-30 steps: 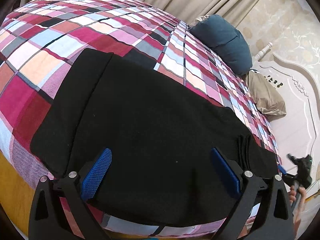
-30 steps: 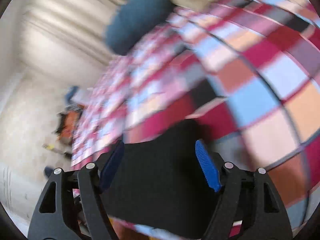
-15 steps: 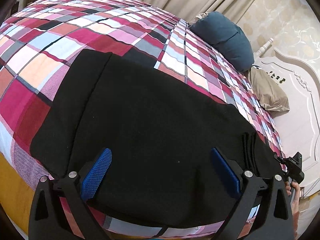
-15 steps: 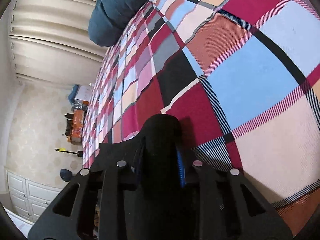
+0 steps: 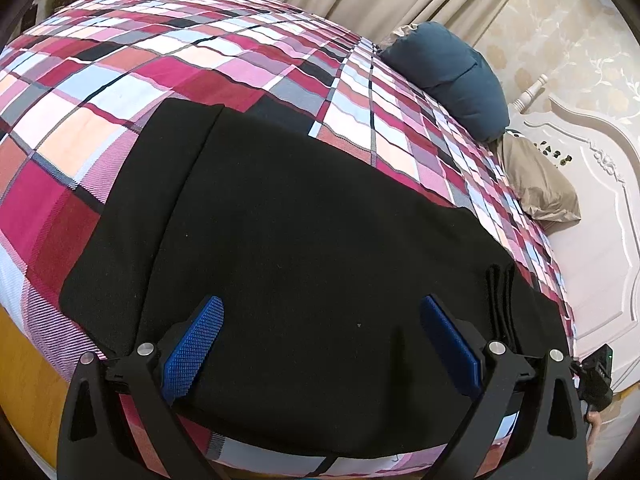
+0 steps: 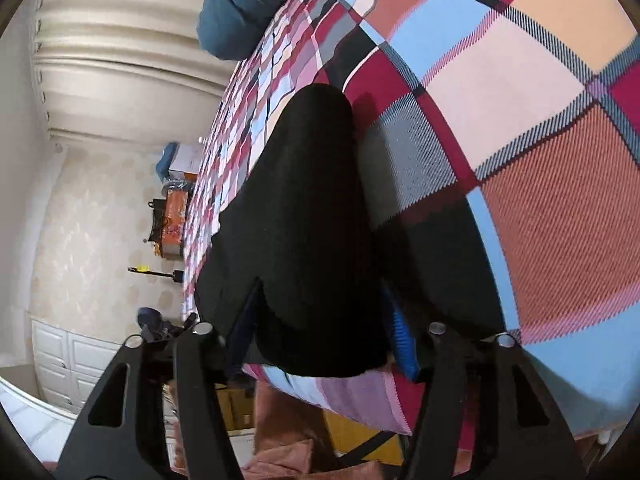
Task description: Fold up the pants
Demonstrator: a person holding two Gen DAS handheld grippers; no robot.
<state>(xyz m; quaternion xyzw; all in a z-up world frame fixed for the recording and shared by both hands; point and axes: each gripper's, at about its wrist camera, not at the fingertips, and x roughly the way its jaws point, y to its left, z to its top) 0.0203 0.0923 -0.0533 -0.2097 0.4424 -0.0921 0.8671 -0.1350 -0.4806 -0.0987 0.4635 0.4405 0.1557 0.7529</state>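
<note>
Black pants (image 5: 312, 240): spread flat on the plaid bedspread (image 5: 240, 52), along its near edge, well short of the blue pillow (image 5: 452, 76).
Left gripper (image 5: 320, 332): jaws wide apart over the pants' near edge, nothing pinched.
Right gripper (image 6: 320, 320): at the pants' end; jaws, having just opened slightly, remain clamped on a raised fold of black cloth (image 6: 316, 220).
Tan pillow (image 5: 536, 180): beside the blue pillow, by the headboard (image 5: 600, 200).

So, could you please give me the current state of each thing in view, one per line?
Black pants: spread flat on the bed, one end bunched and lifted.
Left gripper: open, jaws wide above the pants.
Right gripper: shut on the bunched pants end; jaws have just eased open slightly.
Plaid bedspread: smooth.
Blue pillow: lying at the headboard end.
</note>
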